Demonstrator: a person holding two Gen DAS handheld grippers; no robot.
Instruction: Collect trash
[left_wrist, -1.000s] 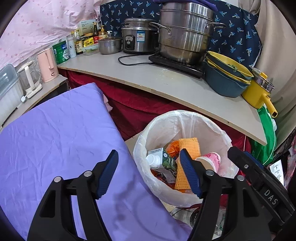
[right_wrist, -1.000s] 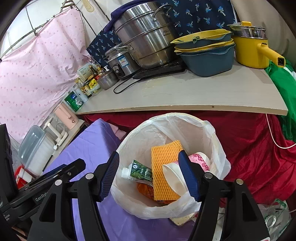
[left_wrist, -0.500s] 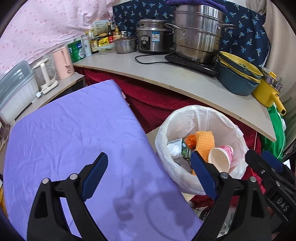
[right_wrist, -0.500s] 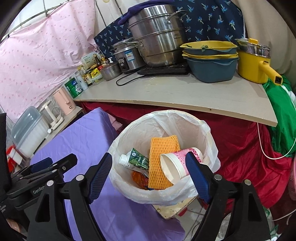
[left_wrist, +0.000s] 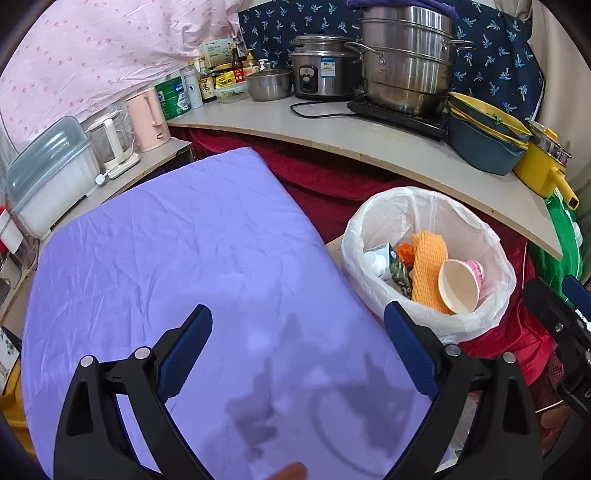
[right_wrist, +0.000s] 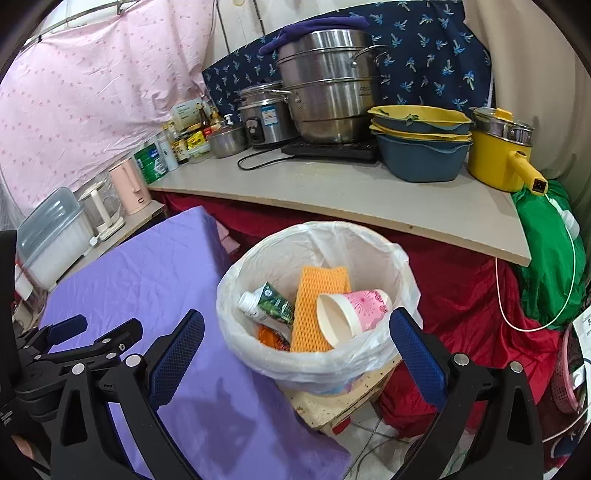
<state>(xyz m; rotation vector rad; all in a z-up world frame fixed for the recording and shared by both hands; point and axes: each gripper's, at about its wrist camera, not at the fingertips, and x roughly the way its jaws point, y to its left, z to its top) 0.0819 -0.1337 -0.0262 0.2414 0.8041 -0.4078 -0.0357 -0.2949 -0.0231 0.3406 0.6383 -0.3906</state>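
Both grippers empty, the trash lying in the lined bin

Left wrist view: our left gripper (left_wrist: 297, 350) hangs over the purple cloth (left_wrist: 177, 251), jaws opening with nothing between them. The bin (left_wrist: 495, 258) stands off the cloth's right edge, below the counter (left_wrist: 369, 144), holding the paper cup (left_wrist: 460, 286), orange foam net (left_wrist: 428, 266) and a small carton (left_wrist: 380, 258).

Right wrist view: our right gripper (right_wrist: 295, 345) frames the bin (right_wrist: 399, 258), jaws opening and empty; the cup (right_wrist: 352, 312) lies on its side, likely as it fell. The bag liner folds over the rim, probably so it stays open.
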